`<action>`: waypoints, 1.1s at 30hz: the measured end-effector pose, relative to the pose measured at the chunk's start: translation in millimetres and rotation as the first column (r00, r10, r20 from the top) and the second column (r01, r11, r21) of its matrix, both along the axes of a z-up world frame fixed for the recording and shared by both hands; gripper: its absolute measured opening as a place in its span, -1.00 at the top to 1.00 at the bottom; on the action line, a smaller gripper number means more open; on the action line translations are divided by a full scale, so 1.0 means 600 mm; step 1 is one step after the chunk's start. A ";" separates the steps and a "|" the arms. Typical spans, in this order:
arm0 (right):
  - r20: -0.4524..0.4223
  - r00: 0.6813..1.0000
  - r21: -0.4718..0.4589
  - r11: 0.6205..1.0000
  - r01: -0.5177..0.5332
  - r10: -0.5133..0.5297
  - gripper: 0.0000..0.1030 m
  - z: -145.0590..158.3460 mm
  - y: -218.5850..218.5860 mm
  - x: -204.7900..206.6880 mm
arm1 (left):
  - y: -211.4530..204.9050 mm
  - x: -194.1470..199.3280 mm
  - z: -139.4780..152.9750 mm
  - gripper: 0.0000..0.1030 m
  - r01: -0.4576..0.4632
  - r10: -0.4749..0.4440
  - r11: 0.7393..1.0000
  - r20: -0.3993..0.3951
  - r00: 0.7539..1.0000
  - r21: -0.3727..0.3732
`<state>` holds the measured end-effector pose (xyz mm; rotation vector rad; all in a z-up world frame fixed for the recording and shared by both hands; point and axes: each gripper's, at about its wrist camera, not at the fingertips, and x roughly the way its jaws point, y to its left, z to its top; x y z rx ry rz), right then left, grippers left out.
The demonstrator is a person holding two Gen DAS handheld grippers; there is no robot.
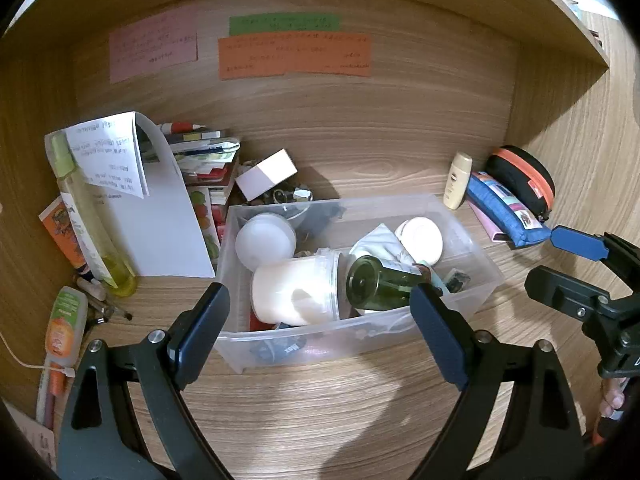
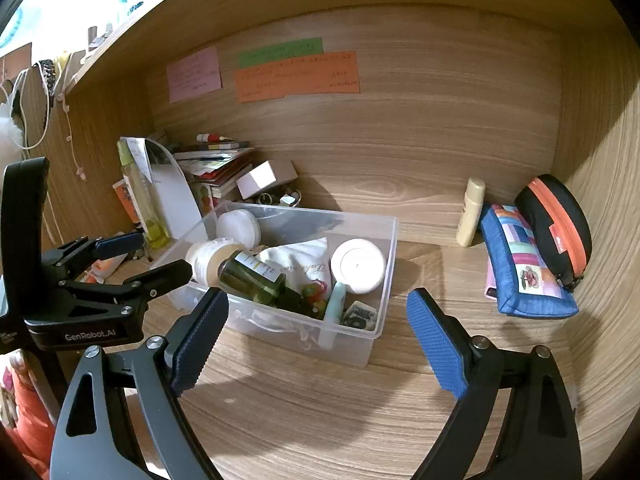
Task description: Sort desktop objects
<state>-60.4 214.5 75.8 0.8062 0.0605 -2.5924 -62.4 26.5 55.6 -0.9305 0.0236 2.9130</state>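
A clear plastic bin (image 1: 468, 236) (image 2: 388, 280) stands on the wooden desk, holding a dark green bottle (image 1: 380, 284) (image 2: 256, 280), white jars (image 1: 296, 288) (image 2: 358, 266), a white cloth and small items. My left gripper (image 1: 320, 336) is open and empty, just in front of the bin's near wall; it also shows in the right wrist view (image 2: 156, 256) at the bin's left. My right gripper (image 2: 316, 344) is open and empty, in front of the bin's right corner; its blue pad (image 1: 576, 242) shows in the left wrist view.
A blue patchwork pouch (image 2: 524, 268), a black-and-orange zip case (image 2: 560, 228) and a cream tube (image 2: 472, 212) stand at the right wall. At the left are a yellow spray bottle (image 1: 88, 224), folded paper (image 1: 160, 216), stacked books (image 1: 208, 156), a white box (image 1: 266, 174) and an orange sanitizer bottle (image 1: 66, 326).
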 end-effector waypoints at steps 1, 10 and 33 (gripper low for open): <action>0.001 1.000 0.001 1.000 0.001 -0.001 -0.74 0.000 0.000 0.000 | 0.000 0.000 0.000 -0.79 0.001 -0.001 1.000 0.002 1.000 0.000; 0.008 1.000 -0.003 1.000 -0.005 0.005 -0.74 -0.004 -0.004 0.001 | -0.002 0.000 0.002 -0.79 0.007 -0.007 1.000 0.008 1.000 0.005; 0.069 0.998 -0.030 1.000 -0.006 0.008 -0.74 -0.022 0.007 -0.016 | -0.005 0.008 0.003 -0.79 0.004 -0.003 0.999 -0.006 1.000 0.036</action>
